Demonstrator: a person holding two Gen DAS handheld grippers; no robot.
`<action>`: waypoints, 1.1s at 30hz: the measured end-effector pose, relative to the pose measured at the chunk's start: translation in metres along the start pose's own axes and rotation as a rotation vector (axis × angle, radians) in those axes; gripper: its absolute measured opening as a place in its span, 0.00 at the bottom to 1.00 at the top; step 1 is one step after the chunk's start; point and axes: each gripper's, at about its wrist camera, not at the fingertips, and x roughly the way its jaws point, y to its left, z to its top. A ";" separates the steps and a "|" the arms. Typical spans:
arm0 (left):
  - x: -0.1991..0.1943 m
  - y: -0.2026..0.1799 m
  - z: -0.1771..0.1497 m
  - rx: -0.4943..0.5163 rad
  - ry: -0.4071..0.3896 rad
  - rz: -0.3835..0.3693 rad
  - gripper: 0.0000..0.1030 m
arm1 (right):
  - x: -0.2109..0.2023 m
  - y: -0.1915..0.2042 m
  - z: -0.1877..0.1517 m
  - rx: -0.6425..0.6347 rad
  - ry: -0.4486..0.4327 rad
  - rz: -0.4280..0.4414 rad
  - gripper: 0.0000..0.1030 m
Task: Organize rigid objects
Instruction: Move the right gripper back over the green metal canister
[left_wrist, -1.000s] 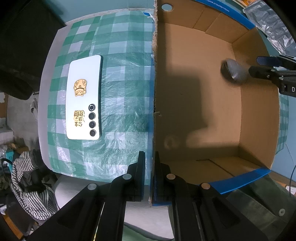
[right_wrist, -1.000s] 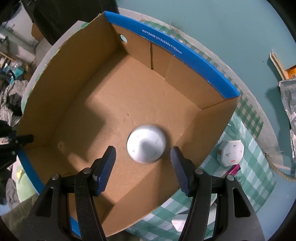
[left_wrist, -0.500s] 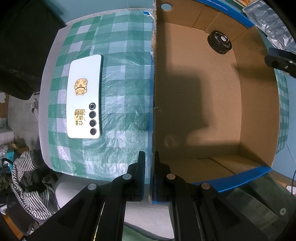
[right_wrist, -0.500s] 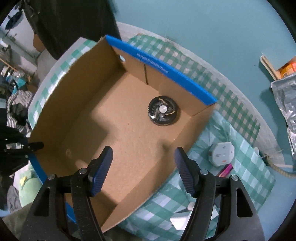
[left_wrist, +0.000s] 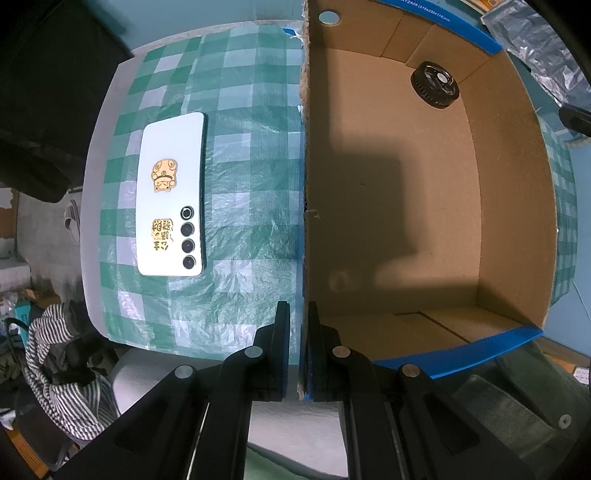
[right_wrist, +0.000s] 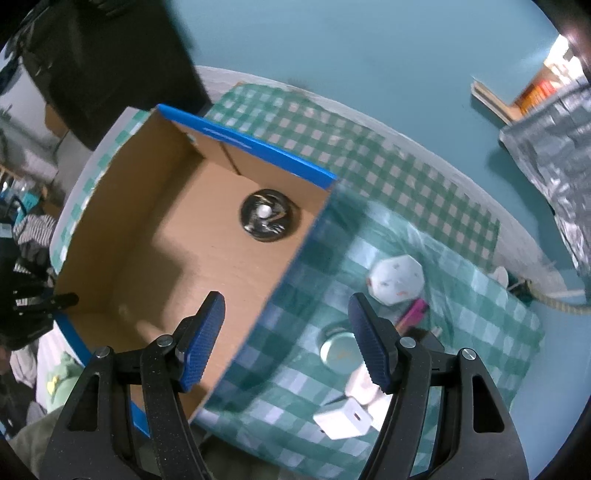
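Left gripper (left_wrist: 298, 347) was clamped tight on the cardboard box (left_wrist: 388, 221), its jaws pinching the near end of the box's left wall, one finger outside, one inside. Off to its left, well apart, a white phone (left_wrist: 171, 195) lay face down on the green checked cloth (left_wrist: 251, 184) covering the worktop. Ahead and to the right, in the box's far corner, sat a black round disc (left_wrist: 436, 89), alone on the box floor.

Over to the right gripper (right_wrist: 286, 341): jaws stood wide apart with nothing between them, hovering above the box's right wall. The disc was ahead of its left finger, inside the box. Ahead of its right finger, on the cloth, lay a white octagonal piece (right_wrist: 395, 279), a pink stick (right_wrist: 412, 314) just beside it, a round lid-like thing (right_wrist: 338, 352) nearer still. A white charger block (right_wrist: 343, 421) rested closest, low between the fingers.
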 end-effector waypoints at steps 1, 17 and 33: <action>0.000 0.000 0.000 0.000 -0.001 0.000 0.07 | 0.000 -0.004 -0.002 0.011 0.002 -0.004 0.68; -0.007 -0.001 -0.002 0.003 -0.016 0.005 0.07 | 0.043 -0.050 -0.037 0.134 0.113 -0.047 0.68; -0.009 -0.003 -0.003 0.003 -0.016 0.008 0.07 | 0.093 -0.043 -0.044 0.077 0.200 -0.055 0.68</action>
